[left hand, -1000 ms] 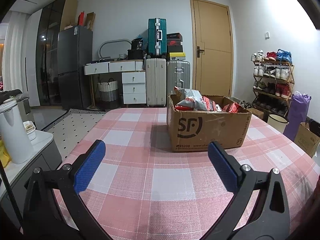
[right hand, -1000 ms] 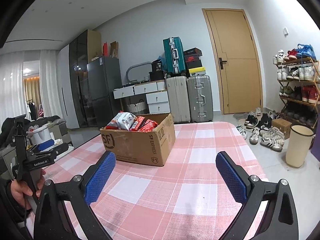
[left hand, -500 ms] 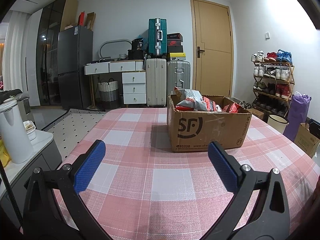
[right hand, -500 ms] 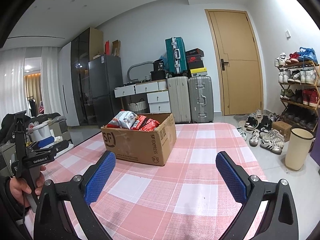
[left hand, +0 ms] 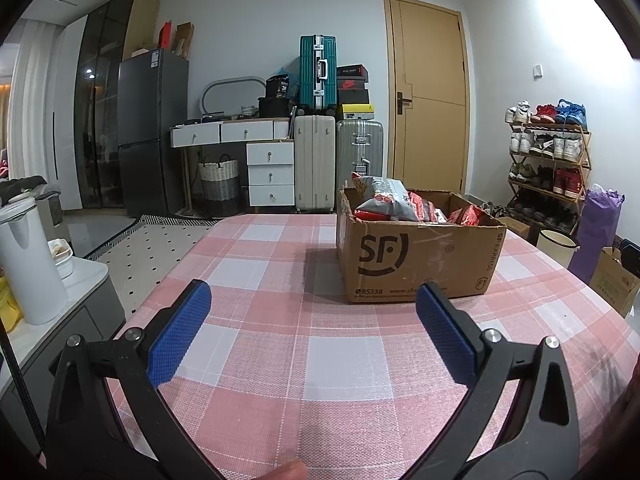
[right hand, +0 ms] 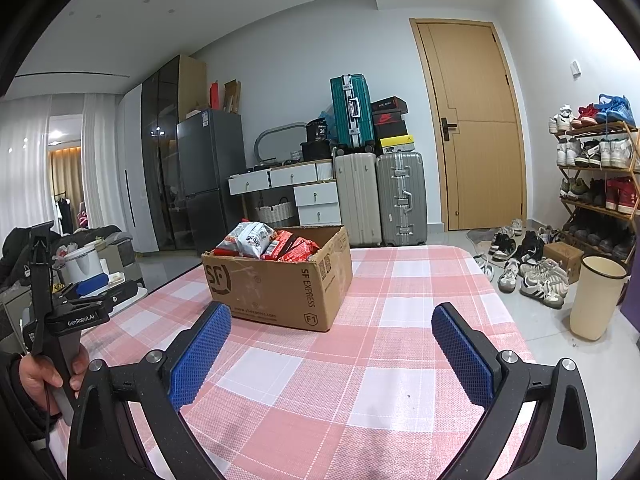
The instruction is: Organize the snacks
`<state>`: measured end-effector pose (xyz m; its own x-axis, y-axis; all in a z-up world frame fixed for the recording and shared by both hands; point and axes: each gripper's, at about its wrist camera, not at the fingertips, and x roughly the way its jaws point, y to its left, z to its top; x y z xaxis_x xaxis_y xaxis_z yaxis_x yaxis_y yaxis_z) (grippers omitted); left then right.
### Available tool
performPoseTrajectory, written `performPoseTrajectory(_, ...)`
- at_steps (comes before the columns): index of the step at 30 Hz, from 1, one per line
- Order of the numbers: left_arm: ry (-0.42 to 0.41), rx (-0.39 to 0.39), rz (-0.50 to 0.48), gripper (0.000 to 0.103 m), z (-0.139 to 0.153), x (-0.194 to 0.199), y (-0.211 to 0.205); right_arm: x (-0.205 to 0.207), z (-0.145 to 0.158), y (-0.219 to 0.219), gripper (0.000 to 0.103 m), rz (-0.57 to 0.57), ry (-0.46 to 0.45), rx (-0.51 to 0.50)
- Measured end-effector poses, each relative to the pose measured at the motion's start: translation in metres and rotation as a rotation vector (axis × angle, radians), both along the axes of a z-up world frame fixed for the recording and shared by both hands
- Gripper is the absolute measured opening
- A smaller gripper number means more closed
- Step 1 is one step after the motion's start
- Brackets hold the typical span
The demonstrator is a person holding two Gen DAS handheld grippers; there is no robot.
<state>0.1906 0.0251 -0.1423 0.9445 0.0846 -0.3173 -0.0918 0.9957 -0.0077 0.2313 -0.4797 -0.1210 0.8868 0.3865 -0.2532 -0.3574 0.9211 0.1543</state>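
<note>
A brown SF cardboard box (left hand: 416, 264) stands on the pink checked tablecloth (left hand: 280, 320), ahead and to the right in the left wrist view. It holds several red and white snack bags (left hand: 396, 204). The box also shows in the right wrist view (right hand: 280, 284), ahead and left, with the snack bags (right hand: 272, 242) sticking out. My left gripper (left hand: 314, 304) is open and empty, short of the box. My right gripper (right hand: 332, 326) is open and empty, just short of the box. The left gripper also shows at the far left of the right wrist view (right hand: 94, 286).
A white kettle (left hand: 28, 264) stands on a grey side cabinet left of the table. Suitcases (left hand: 318, 168), a white drawer desk, a fridge and a door line the far wall. A shoe rack (right hand: 596, 184), loose shoes and a cream bin (right hand: 596, 298) are on the floor to the right.
The right gripper's view has tilted up slightly and come a little closer to the box. The left gripper has barely moved. Both stay open.
</note>
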Motion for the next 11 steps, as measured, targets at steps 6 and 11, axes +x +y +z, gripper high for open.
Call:
performPoseTrajectory(6, 0.001, 0.002, -0.005, 0.102, -0.0004, -0.0003, -0.0006, -0.0006, -0.0009, -0.0007, 0.102, 0.002, -0.002, -0.005)
performPoseTrajectory(11, -0.006, 0.001, -0.015, 0.102, -0.0009, -0.0007, -0.0008, -0.0006, -0.001, -0.0006, 0.102, 0.002, 0.0, -0.002)
